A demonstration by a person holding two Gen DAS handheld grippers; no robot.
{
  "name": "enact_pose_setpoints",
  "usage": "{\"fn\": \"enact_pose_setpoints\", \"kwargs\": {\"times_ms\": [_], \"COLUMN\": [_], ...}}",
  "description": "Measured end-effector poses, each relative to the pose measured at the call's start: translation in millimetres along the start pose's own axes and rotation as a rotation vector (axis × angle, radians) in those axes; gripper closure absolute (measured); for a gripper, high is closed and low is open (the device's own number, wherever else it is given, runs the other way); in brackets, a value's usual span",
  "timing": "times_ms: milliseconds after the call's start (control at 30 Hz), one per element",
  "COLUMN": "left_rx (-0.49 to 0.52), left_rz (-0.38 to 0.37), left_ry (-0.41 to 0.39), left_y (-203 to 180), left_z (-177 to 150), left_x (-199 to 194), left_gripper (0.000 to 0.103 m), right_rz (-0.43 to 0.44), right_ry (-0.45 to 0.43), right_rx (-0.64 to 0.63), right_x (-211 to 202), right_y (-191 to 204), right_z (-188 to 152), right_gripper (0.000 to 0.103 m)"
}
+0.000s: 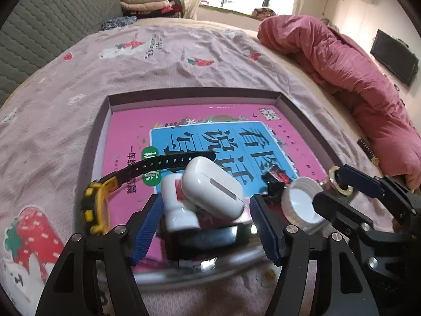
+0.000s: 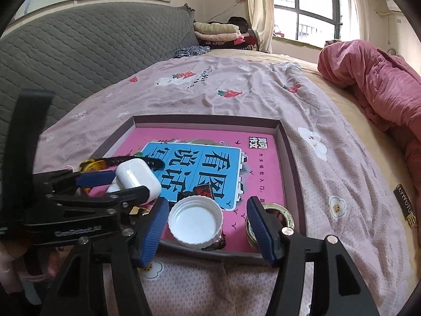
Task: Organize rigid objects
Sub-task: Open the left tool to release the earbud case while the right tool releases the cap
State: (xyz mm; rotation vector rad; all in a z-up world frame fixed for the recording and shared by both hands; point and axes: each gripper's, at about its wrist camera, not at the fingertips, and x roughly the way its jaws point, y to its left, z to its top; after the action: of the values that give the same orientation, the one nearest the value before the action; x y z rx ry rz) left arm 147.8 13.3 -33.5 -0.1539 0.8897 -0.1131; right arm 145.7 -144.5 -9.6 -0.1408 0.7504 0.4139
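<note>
Both grippers, left gripper (image 1: 204, 223) and right gripper (image 2: 208, 227), stand spread and empty over the box (image 2: 285, 142); next, I judge, comes gathering the white cap (image 2: 195, 221).

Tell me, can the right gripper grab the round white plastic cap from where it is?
Probably yes. The round white plastic cap lies open side up in the shallow tray, just ahead of the right gripper, whose jaws stand open on either side with nothing over it.
</note>
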Motion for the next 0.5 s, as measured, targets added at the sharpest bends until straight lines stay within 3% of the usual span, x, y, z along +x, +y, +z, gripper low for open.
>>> {"fn": "enact_pose_setpoints", "kwargs": {"times_ms": [333,500], "left_rx": [-0.034,-0.014], "left_rz": [0.052,0.089], "left_ry": [-0.016,-0.011], "left_y": [-1.6,-12.5], "left_z": [-22.3,-35.5], "left_x": [-36.1,-50.8], "left_gripper": [0.028,0.027], "right_rz": [0.016,-0.019], "right_ry": [0.018,0.019], "right_rx": [0.119,0.136], "right_x": [-21.8,-37.2], "right_y": [-5.6,-3.9], "right_z": [-18.1,-29.0], "right_gripper": [0.041,0.04]}}
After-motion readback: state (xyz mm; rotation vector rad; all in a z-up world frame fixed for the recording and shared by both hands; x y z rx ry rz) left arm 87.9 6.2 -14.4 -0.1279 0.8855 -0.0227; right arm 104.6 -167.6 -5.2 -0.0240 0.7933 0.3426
